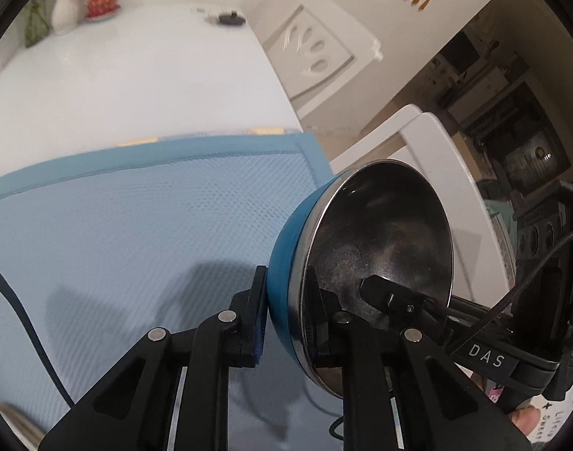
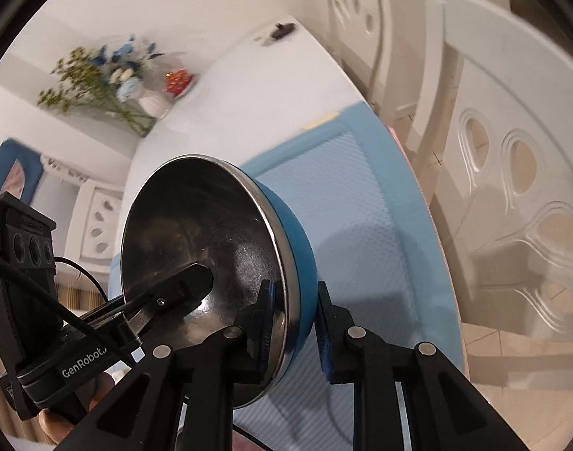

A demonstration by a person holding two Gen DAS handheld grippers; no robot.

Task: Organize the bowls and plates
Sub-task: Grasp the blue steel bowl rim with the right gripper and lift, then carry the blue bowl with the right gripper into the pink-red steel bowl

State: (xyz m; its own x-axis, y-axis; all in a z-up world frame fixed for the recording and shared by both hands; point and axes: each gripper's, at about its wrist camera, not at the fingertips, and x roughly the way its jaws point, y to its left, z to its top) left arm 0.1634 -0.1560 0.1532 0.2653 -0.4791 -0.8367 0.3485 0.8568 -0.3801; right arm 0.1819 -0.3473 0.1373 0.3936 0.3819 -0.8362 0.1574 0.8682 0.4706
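Observation:
One bowl (image 1: pixel 380 233), blue outside and shiny steel inside, hangs in the air above the light blue mat (image 1: pixel 136 225). My left gripper (image 1: pixel 286 282) is shut on its near rim, one finger on the blue wall and one inside. My right gripper (image 1: pixel 399 300) reaches in from the right with one finger inside the bowl. In the right wrist view the same bowl (image 2: pixel 196 233) is pinched at the opposite rim by my right gripper (image 2: pixel 294 289), shut on it. There my left gripper (image 2: pixel 181 285) comes in from the left. The mat (image 2: pixel 380 244) lies below.
The mat lies on a white table (image 1: pixel 136 86). At its far end stand a white vase of flowers (image 2: pixel 151 101), a red item (image 2: pixel 177 80) and a small dark object (image 2: pixel 282 30). White chairs (image 2: pixel 512 150) (image 2: pixel 358 11) line the table's right side.

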